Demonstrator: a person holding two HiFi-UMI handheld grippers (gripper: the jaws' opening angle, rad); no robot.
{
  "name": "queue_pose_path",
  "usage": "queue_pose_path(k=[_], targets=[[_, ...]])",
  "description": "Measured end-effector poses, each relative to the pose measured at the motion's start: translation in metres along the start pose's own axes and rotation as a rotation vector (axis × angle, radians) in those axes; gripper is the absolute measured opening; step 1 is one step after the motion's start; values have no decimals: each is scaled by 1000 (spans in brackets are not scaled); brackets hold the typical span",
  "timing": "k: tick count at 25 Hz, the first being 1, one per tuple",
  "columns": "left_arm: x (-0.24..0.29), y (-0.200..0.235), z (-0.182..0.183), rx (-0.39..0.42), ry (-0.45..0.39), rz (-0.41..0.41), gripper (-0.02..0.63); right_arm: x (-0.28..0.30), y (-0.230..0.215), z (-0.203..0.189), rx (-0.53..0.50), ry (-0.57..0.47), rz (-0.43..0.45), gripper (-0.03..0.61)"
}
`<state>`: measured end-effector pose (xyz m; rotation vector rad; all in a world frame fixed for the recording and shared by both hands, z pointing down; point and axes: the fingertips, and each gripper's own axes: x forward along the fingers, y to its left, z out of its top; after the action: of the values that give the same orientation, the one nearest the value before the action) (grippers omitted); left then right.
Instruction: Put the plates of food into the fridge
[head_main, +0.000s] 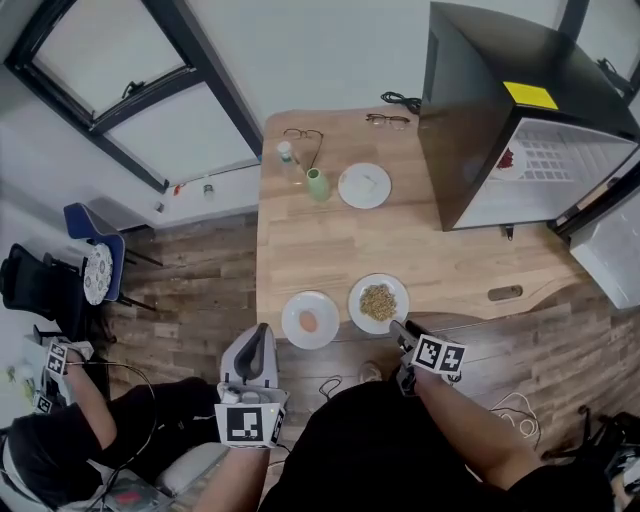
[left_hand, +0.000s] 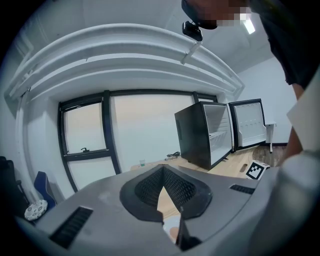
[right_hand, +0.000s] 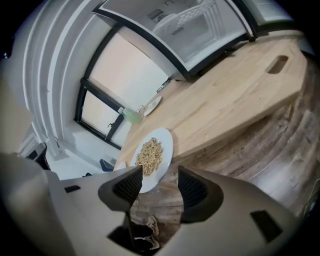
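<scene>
Three white plates stand on the wooden table. The plate of brown grains and the plate with a pale egg-like piece sit at the near edge. A third plate with white food is further back. My right gripper is open just below the grain plate. In the right gripper view that plate overhangs the table edge, its rim beside the left jaw of the right gripper, with nothing gripped. My left gripper hangs below the egg plate, and in its own view the left gripper is shut and empty.
A black mini fridge stands at the table's back right, its door swung open. A green cup, a clear bottle and two pairs of glasses lie near the far plate. Another person sits at the lower left.
</scene>
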<state>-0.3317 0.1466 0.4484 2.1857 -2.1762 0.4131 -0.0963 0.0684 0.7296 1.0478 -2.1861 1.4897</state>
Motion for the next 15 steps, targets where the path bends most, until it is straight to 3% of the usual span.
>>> queue_pose_path(k=[7, 10, 15], targets=[[-6, 4, -6, 29, 35, 5, 3, 22, -11, -9, 168, -9, 41, 218], [-5, 4, -2, 38, 30, -8, 3, 23, 1, -2, 243, -56, 122, 80], [5, -5, -1, 45, 31, -49, 3, 10, 12, 12, 351, -127, 200, 32]])
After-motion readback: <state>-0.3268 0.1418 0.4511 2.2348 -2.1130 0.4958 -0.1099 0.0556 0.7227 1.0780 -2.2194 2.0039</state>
